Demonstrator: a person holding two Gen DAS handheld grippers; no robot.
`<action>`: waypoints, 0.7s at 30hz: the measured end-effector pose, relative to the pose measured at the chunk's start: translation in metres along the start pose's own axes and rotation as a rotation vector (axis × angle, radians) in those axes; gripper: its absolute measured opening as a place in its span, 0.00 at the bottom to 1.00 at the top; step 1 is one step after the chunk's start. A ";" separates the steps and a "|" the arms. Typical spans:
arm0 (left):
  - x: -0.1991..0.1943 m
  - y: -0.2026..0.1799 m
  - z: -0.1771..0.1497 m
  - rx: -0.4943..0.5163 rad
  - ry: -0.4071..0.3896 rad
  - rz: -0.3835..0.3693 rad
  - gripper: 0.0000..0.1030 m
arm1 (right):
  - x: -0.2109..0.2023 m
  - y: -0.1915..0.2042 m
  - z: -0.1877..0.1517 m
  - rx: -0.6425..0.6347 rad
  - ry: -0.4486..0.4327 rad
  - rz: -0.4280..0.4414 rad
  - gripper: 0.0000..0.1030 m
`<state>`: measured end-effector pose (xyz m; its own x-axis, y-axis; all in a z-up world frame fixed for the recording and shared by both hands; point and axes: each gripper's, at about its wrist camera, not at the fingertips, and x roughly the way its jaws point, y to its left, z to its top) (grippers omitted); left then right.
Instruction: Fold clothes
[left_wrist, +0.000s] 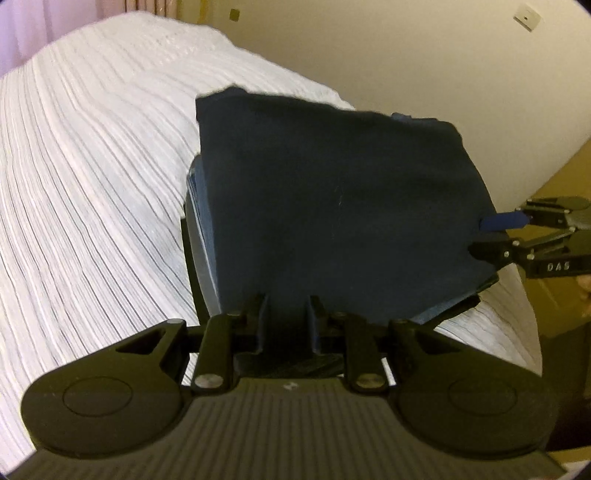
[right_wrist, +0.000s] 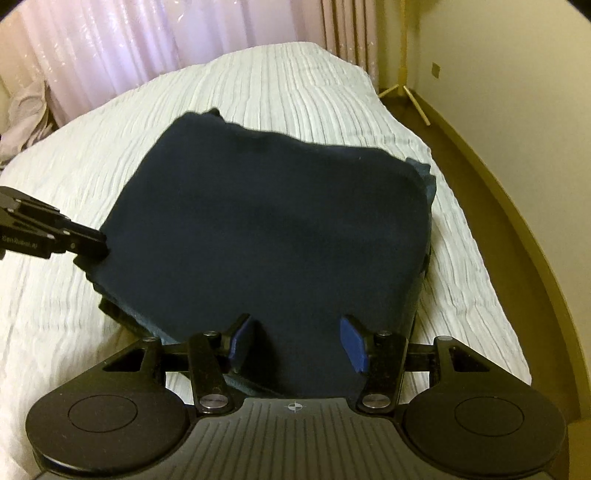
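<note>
Dark navy garment (right_wrist: 266, 229) lies folded into a rough square on the white ribbed bedspread (right_wrist: 295, 92), near the bed's edge by the wall. Left gripper (left_wrist: 288, 317) at one edge, jaws narrow w/ cloth between them; can't tell if it's pinched. Right gripper (right_wrist: 295, 339) over the near edge, blue pads (right_wrist: 352, 343) spread apart, gripping nothing. Pink curtains (right_wrist: 129, 40) behind.

The dark folded garment (right_wrist: 269, 221) hides the bed (right_wrist: 295, 92) beneath it; its lower layers show only as edges. The pink curtain (right_wrist: 129, 40) is cut off at the top.
</note>
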<state>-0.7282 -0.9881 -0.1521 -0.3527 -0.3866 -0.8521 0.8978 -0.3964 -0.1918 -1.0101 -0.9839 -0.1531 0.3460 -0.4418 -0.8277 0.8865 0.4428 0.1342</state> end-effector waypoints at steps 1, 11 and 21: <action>-0.006 -0.003 -0.002 0.006 -0.015 0.006 0.25 | -0.004 0.000 0.003 0.010 -0.006 0.003 0.54; -0.054 -0.054 -0.082 0.002 -0.109 0.138 0.81 | -0.067 0.029 -0.062 0.157 -0.051 -0.034 0.88; -0.096 -0.084 -0.131 -0.086 -0.132 0.142 0.83 | -0.103 0.072 -0.122 0.335 0.004 -0.075 0.88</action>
<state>-0.7349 -0.8087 -0.1179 -0.2470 -0.5414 -0.8037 0.9583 -0.2596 -0.1196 -1.0191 -0.8111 -0.1242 0.2750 -0.4603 -0.8441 0.9614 0.1277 0.2436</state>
